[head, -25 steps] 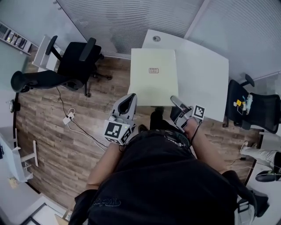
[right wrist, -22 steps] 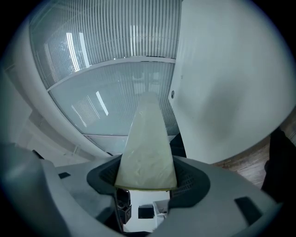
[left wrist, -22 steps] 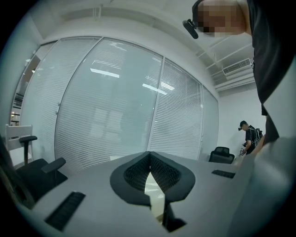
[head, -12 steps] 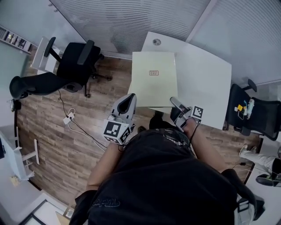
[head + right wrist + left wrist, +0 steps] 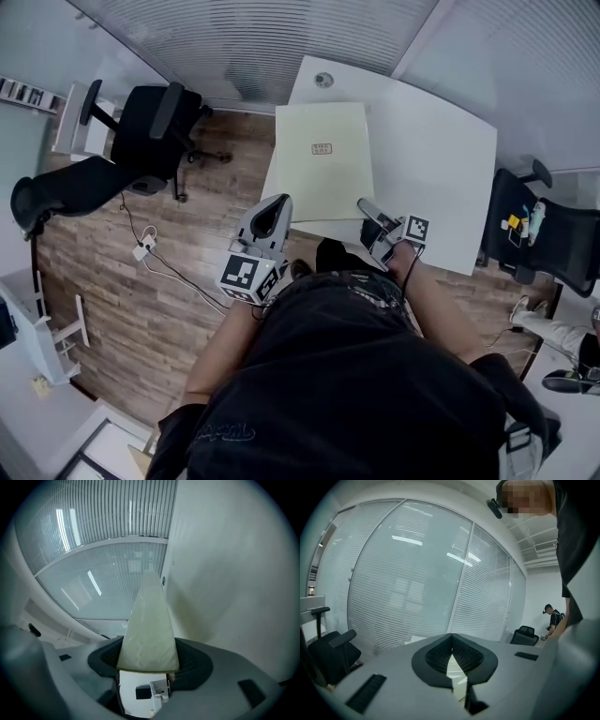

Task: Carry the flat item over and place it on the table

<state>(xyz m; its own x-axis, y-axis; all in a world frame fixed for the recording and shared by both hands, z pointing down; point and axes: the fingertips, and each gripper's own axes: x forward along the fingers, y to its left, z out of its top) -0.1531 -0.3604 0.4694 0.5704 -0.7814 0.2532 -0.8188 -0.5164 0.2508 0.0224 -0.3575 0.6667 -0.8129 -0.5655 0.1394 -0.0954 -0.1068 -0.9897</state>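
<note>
A black office chair [image 5: 141, 127] stands on the wooden floor [image 5: 112, 300].

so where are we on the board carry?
Done: the flat board is lifted and carried to the white table, lying over its left part. In hand: left gripper and right gripper both clamp its near edge. Left: lower it, release. Whether it already touches the tabletop I can't tell.

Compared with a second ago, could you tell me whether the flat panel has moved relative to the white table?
Yes. The flat panel has come further over the white table; less of its left side now overhangs the wooden floor.
</note>
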